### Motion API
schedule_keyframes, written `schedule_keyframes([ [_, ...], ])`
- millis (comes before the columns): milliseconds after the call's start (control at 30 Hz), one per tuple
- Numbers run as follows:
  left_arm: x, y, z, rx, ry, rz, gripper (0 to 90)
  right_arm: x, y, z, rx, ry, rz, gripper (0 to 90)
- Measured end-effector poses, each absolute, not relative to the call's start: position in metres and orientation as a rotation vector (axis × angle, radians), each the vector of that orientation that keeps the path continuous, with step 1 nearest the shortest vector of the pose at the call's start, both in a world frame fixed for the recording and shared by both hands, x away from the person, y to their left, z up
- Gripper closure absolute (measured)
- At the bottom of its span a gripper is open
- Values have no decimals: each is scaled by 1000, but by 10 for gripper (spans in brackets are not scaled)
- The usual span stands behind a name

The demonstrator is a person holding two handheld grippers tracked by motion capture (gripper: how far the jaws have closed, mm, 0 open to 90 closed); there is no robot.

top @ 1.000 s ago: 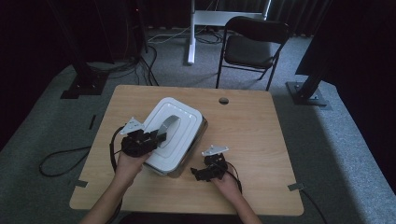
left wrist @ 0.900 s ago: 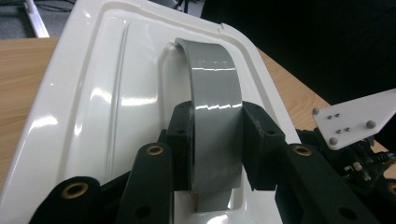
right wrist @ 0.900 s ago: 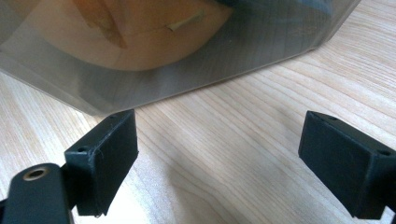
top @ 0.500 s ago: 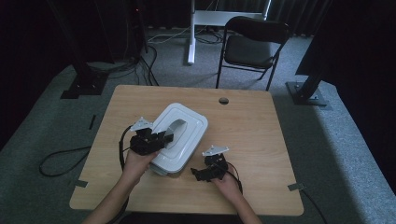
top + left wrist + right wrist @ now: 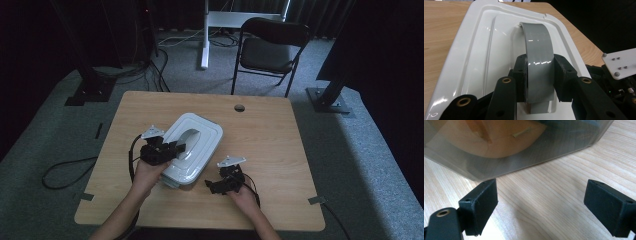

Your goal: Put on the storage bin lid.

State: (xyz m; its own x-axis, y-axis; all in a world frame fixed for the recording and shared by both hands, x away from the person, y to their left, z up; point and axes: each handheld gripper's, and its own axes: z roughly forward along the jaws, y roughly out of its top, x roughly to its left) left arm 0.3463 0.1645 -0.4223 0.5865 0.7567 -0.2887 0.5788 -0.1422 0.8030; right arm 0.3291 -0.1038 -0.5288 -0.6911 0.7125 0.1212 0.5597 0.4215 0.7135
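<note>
Storage box lying diagonal, frame centre; left gripper pinching grey handle; right gripper spread, waiting lower right.

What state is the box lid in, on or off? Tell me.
On. The white lid sits across the top of the box, and the left gripper is clamped on its grey handle.
</note>
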Motion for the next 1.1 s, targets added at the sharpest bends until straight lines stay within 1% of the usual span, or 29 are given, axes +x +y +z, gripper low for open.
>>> schedule_keyframes([
  [267, 347, 164, -421, 1845, 1065, 220, 659, 329, -104, -529, 1125, 2477, 1122, 112],
  [333, 345, 164, -421, 1864, 1047, 226, 605, 329, -104, -528, 1122, 2476, 1123, 112],
  [467, 342, 168, -416, 1848, 1028, 224, 553, 329, -105, -527, 1121, 2468, 1126, 112],
  [533, 341, 172, -412, 1841, 1018, 231, 544, 329, -106, -527, 1124, 2467, 1127, 112],
  [767, 339, 181, -408, 1836, 1014, 244, 464, 330, -110, -525, 1135, 2448, 1138, 112],
  [867, 338, 189, -409, 1815, 1017, 259, 405, 330, -112, -524, 1141, 2441, 1137, 112],
  [900, 338, 191, -409, 1809, 1020, 255, 401, 330, -113, -524, 1145, 2439, 1136, 112],
  [967, 338, 195, -409, 1812, 1015, 258, 347, 330, -115, -524, 1147, 2433, 1133, 112],
  [1000, 338, 198, -409, 1815, 1005, 265, 346, 330, -117, -523, 1153, 2432, 1137, 111],
  [1067, 336, 202, -408, 1810, 992, 267, 280, 329, -119, -523, 1158, 2427, 1132, 111],
  [1100, 336, 203, -408, 1808, 987, 279, 266, 330, -120, -523, 1161, 2424, 1135, 112],
])
